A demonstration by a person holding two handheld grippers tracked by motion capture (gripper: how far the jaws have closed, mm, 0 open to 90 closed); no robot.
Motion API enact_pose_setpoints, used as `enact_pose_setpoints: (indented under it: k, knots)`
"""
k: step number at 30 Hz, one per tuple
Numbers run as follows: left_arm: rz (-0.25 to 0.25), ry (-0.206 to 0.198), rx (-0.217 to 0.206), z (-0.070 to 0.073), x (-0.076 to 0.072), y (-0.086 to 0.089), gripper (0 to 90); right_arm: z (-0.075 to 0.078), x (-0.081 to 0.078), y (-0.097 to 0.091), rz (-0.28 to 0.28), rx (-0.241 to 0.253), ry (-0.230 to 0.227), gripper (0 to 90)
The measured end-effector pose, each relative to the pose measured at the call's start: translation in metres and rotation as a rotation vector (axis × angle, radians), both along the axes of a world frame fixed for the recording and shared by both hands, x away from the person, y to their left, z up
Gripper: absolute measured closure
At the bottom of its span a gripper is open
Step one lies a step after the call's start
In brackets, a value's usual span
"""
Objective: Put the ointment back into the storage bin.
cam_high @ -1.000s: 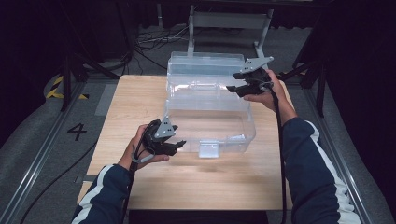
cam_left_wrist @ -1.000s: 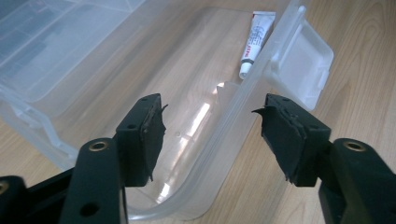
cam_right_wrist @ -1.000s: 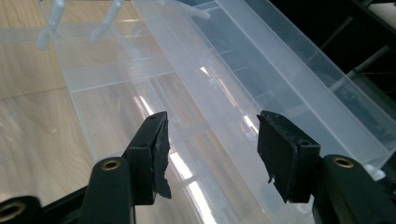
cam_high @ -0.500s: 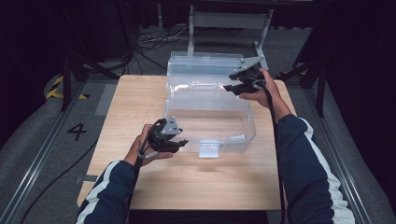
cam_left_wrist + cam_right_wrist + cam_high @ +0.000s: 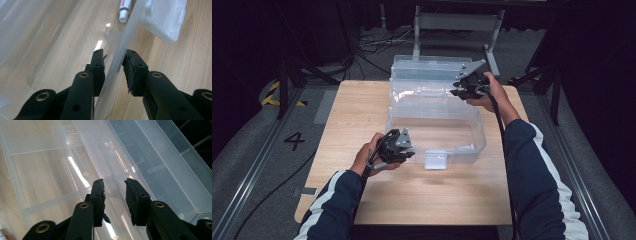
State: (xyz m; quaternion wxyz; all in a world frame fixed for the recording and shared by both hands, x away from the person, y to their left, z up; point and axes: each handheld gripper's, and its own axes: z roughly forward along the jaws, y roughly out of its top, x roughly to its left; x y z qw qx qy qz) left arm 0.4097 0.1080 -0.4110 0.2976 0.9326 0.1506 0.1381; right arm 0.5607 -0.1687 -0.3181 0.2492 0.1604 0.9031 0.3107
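between the left gripper (image 5: 113, 63) jaws – closing, not yet pinching – stands the clear box (image 5: 432, 120) wall.

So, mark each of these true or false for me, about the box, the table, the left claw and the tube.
1. The clear box has its lid open. True.
2. The box sits on a metal surface. False: it stands on a wooden table.
3. The left claw straddles the box's front wall. True; its jaws have just been closing, with the wall between them.
4. The item lying in the box has a black cap. False: the tube has a white cap.
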Motion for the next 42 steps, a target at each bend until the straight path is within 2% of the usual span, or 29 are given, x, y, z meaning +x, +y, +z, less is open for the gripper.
enact_pose_setpoints:
  k: [5,8,13,22,26,42]
  knots:
    - [0.006,0.011,0.012,0.0,0.0,-0.003,70.4,0.003,0.0,-0.004,0.039,0.016,0.028,75.0]
    - [0.005,0.019,0.022,0.0,0.0,-0.005,69.7,0.005,-0.001,-0.004,0.049,0.006,0.034,76.5]
    - [0.014,0.033,0.016,-0.001,0.0,-0.005,68.8,0.006,-0.004,-0.006,0.076,0.012,0.035,79.5]
    - [0.027,0.041,-0.002,-0.003,0.0,-0.006,67.3,0.01,-0.01,-0.004,0.093,-0.025,0.039,82.5]
    - [0.03,0.046,-0.01,-0.003,0.0,-0.006,67.1,0.014,-0.013,-0.003,0.119,-0.027,0.06,84.0]
    - [0.03,0.049,-0.01,-0.003,0.001,-0.006,66.9,0.019,-0.036,-0.002,0.12,-0.026,0.053,84.1]
